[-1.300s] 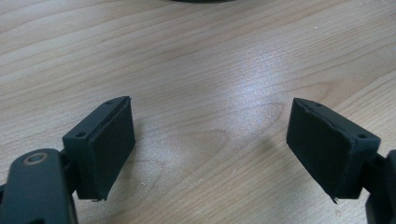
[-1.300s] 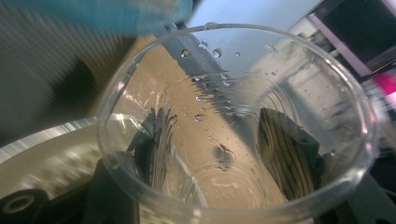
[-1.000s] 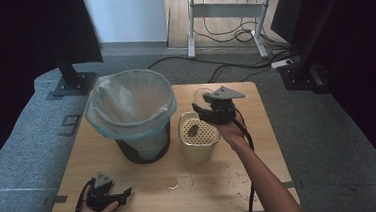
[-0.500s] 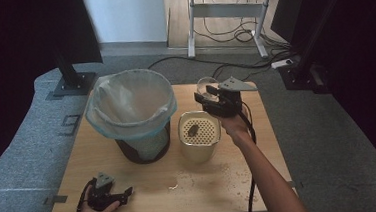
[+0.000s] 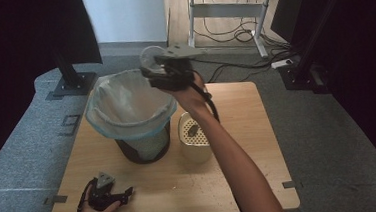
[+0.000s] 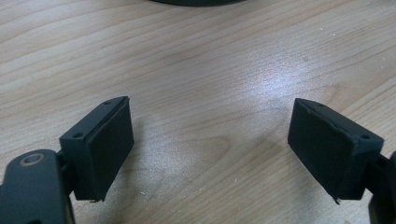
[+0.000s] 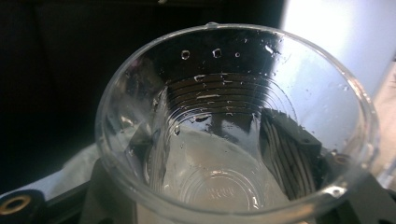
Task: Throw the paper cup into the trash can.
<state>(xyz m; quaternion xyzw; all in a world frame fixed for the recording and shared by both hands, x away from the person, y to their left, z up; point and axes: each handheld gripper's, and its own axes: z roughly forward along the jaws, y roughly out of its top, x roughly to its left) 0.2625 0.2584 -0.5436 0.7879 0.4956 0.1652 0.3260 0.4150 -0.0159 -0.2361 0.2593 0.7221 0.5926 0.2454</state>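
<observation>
The right tool (image 5: 161,70) pinched a clear ribbed plastic cup (image 7: 233,130), raised over the black bin w/ pale blue liner (image 5: 129,112); its jaws had just eased wider. Cup looked near-empty, drop into bin apparently left. The left tool (image 6: 210,149) rested spread on the wooden worktop (image 5: 241,172).

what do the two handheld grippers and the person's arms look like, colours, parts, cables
Both grippers are black. The left gripper has two flat rectangular jaws faced with dark pads, small screw holes in their tops, and a brass-coloured ring at its body. In the high view it carries a small grey three-cornered plate and a black cable. The right gripper bears a larger grey plate; its black cable trails along the forearm. Both forearms are bare, no sleeves.
</observation>
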